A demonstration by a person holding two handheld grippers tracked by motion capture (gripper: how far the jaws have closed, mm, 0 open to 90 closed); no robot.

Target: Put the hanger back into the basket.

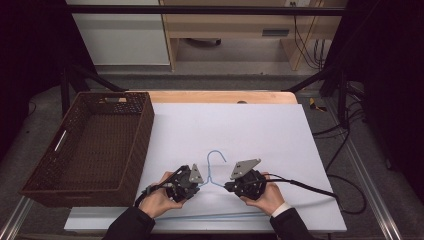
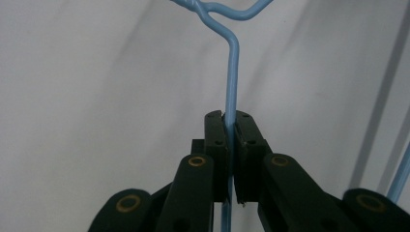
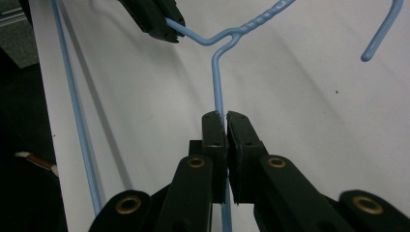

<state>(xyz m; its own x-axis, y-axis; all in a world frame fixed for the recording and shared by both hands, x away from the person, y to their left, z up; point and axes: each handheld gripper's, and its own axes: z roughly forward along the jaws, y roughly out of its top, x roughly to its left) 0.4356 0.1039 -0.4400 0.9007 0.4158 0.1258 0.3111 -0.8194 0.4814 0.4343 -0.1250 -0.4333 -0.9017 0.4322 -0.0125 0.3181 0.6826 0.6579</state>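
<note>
My left gripper (image 2: 230, 123) is clenching one shoulder of the hanger (image 1: 216, 170). My right gripper (image 3: 226, 123) is clenching the other, near the tabletop's (image 1: 260, 125) front edge

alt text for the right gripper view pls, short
The right hand-held gripper is shut on one sloping shoulder of a light blue wire hanger over a white table. Farther off, the left hand-held gripper clamps the other shoulder, with the hanger's twisted neck and hook end at the upper right and its bottom bar running down the left.
</note>
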